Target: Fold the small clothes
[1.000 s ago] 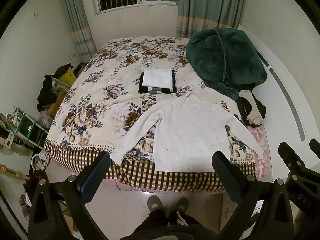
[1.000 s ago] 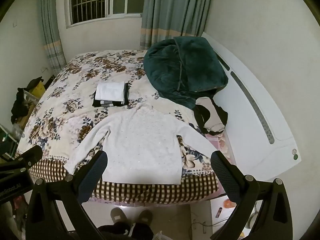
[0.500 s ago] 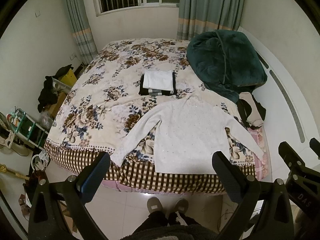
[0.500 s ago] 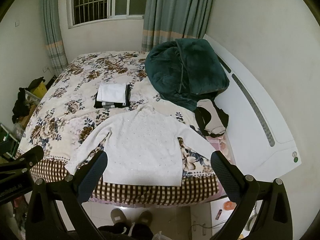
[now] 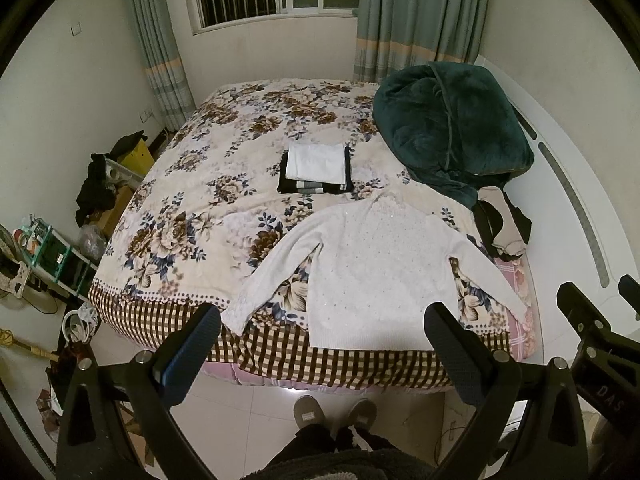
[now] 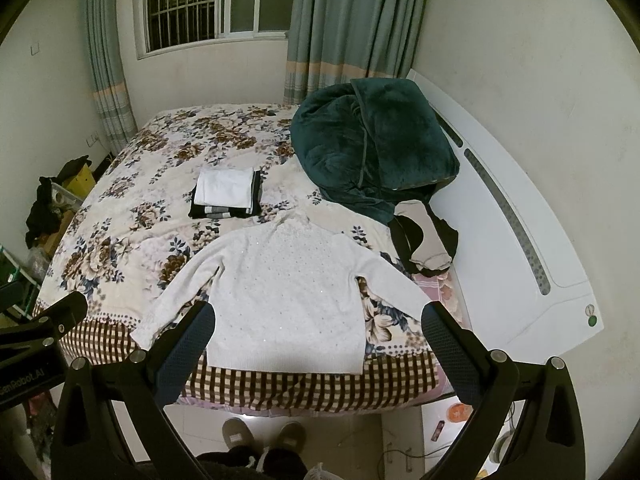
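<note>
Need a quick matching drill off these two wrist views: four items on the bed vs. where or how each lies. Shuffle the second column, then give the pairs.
Items
1. white sweater
2. folded stack
3. green blanket
4. black and beige clothes

Place or state
A. bunched in a heap by the headboard
B. spread flat, sleeves out, at the near edge of the bed
C. crumpled pile at the blanket's near end
D. white piece on top of dark ones, mid-bed

Pairs: 1-B, 2-D, 3-A, 4-C
</note>
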{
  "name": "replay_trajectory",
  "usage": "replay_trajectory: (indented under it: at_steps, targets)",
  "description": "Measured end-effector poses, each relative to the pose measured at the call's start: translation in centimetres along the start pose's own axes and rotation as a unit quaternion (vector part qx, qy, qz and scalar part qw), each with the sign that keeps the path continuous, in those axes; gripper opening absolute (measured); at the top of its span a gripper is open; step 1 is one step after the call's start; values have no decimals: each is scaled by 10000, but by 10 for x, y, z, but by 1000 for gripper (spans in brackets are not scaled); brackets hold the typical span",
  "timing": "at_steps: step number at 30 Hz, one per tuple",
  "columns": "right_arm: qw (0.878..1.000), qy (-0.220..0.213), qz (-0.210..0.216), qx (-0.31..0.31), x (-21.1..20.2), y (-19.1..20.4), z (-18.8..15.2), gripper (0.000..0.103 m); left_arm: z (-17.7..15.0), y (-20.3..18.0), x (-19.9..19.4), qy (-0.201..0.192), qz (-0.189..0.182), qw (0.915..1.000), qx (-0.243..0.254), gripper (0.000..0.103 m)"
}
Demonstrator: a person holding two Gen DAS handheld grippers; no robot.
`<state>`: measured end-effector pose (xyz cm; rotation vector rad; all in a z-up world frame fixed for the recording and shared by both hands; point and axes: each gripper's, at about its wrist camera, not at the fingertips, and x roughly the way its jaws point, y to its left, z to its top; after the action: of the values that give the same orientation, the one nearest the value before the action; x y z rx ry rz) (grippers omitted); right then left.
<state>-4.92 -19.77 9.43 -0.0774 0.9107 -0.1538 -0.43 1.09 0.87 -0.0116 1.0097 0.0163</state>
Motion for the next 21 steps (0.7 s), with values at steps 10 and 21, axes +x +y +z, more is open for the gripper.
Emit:
replay_trajectory:
  at_steps: [10, 21]
  targets:
    - [10000, 5, 7, 7, 0, -1, 1, 103, 17, -8, -5, -13, 2, 10000, -6, 103]
    - [10000, -4, 5, 15, 0, -1, 0, 103, 19, -7, -6, -41, 1, 10000, -5, 103]
